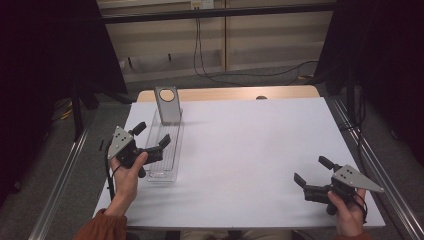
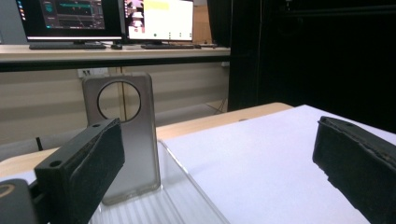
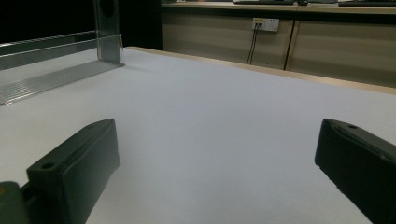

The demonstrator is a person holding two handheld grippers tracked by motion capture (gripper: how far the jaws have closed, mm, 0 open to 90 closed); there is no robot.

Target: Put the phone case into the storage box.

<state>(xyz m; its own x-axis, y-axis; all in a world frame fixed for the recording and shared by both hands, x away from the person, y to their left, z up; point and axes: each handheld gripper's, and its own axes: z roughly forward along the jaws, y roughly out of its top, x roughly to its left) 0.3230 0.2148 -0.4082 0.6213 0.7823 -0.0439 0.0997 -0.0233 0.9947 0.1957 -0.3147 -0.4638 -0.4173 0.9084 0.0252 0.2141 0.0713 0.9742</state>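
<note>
The phone case (image 1: 167, 104) stands upright at the 12 o'clock end of the clear tray (image 1: 165, 150), ungrasped; the left hand-held gripper (image 1: 150, 141) hovers over the tray, jaws apart; the right hand-held gripper (image 1: 311, 176), likewise open, waits at 4 o'clock on the worktop (image 1: 240, 150); the pick-up looks still to do.

One clear ribbed plastic tray (image 1: 165, 150) lies near the left edge of the white-covered table (image 1: 250, 150). One grey phone case with a round cut-out (image 1: 167, 104) stands at its far end. Two black handheld grippers, left (image 1: 152, 140) and right (image 1: 310, 172).

Lab: monitors (image 2: 109, 18) on bench (black curtains (image 1: 45, 50)).
</note>
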